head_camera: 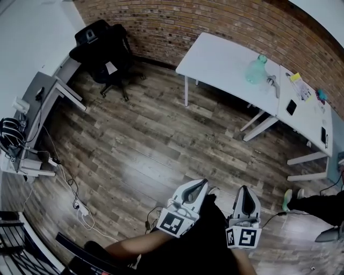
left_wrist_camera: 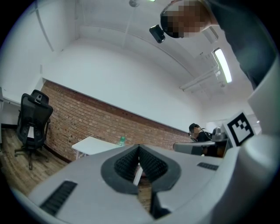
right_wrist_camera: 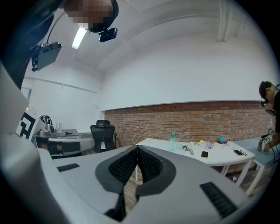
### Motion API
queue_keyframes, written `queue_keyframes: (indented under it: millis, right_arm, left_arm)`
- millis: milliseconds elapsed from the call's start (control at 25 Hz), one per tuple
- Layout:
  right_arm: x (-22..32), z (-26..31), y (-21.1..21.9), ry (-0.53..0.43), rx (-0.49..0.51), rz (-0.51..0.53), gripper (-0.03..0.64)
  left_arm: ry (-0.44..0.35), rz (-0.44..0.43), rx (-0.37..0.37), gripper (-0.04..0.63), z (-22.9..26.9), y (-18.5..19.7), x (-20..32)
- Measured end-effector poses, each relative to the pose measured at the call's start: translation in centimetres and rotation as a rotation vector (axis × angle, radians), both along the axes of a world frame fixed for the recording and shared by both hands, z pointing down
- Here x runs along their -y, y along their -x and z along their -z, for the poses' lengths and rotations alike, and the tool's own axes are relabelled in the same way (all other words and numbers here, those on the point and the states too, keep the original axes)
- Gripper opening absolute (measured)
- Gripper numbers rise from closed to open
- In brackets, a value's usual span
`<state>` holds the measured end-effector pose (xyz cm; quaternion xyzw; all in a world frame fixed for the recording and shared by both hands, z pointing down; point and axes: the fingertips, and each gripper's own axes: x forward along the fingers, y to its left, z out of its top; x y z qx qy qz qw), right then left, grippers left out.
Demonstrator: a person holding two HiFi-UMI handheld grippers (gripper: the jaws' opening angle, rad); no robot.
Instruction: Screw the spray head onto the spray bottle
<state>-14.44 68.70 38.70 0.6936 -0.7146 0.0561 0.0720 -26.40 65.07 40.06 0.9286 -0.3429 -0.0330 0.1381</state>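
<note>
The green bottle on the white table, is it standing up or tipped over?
Standing up: in the right gripper view the green bottle rises straight from the white table, neck on top.

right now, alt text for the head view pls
The left tool and right tool, both grey, shut and empty, are held above a wood-plank floor, away from a white table by a red brick wall. On it sit a pale green plastic spray bottle and a grey spray head.

No legible text anywhere.
</note>
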Motion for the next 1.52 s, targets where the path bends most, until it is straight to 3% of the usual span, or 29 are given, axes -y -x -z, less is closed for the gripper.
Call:
queue_keyframes:
  millis: [320, 760, 1080, 1520]
  right_arm:
    - [0.7, 0.3, 0.0, -0.010, 0.036, 0.029, 0.008]
    - [1.8, 0.4, -4.3, -0.012, 0.086, 0.005, 0.008]
    - [3.3, 0.7, -7.1, -0.017, 0.032, 0.048, 0.008]
    - [5.4, 1.4, -12.8, -0.037, 0.037, 0.059, 0.008]
  left_arm:
    - [0.003, -0.001, 0.010, 0.002, 0.0, -0.7, 0.3]
    - [-0.007, -0.012, 0.036, 0.002, 0.2, -4.8, 1.3]
    - [0.002, -0.007, 0.049, 0.002, -0.4, -8.4, 2.6]
    - [-0.036, 0.024, 0.078, 0.002, 0.1, -13.8, 5.2]
